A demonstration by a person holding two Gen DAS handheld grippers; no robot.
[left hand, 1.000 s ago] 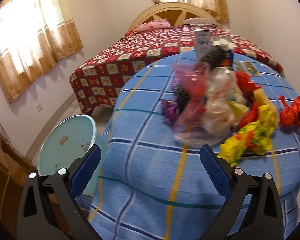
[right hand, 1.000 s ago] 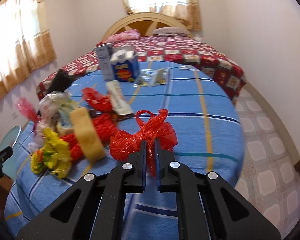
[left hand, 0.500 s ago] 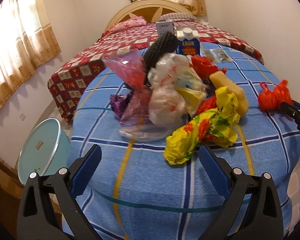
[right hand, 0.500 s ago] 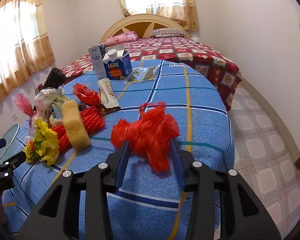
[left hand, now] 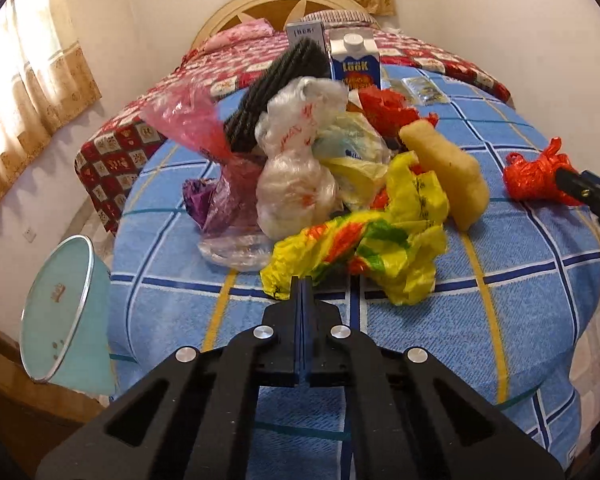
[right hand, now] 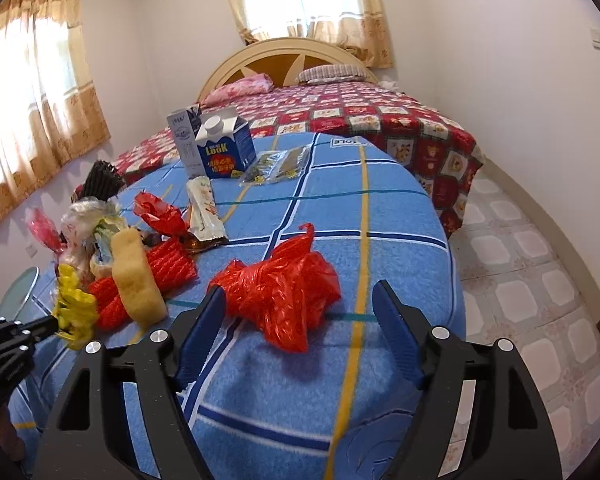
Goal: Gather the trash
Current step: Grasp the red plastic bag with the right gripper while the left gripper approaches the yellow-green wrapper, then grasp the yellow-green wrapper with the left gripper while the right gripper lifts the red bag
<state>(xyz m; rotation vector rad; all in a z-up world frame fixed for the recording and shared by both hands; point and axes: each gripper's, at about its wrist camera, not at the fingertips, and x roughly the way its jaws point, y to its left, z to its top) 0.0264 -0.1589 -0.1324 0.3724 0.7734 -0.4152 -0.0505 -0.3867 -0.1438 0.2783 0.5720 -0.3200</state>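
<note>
Red plastic bag [right hand: 281, 297] between spread right claw [right hand: 300, 320] fingers, left claw [left hand: 302, 284] clenched at yellow bag [left hand: 364, 240]

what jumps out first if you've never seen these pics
A heap of crumpled plastic bags, the yellow bag foremost, sits on the blue checked tablecloth just beyond the shut left claw. A red bag lies apart, between the open right claw's fingers.

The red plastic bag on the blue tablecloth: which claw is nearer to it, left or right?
Right. The right claw is open around the red plastic bag. The left claw is shut at the yellow bag, across the trash pile.
</note>
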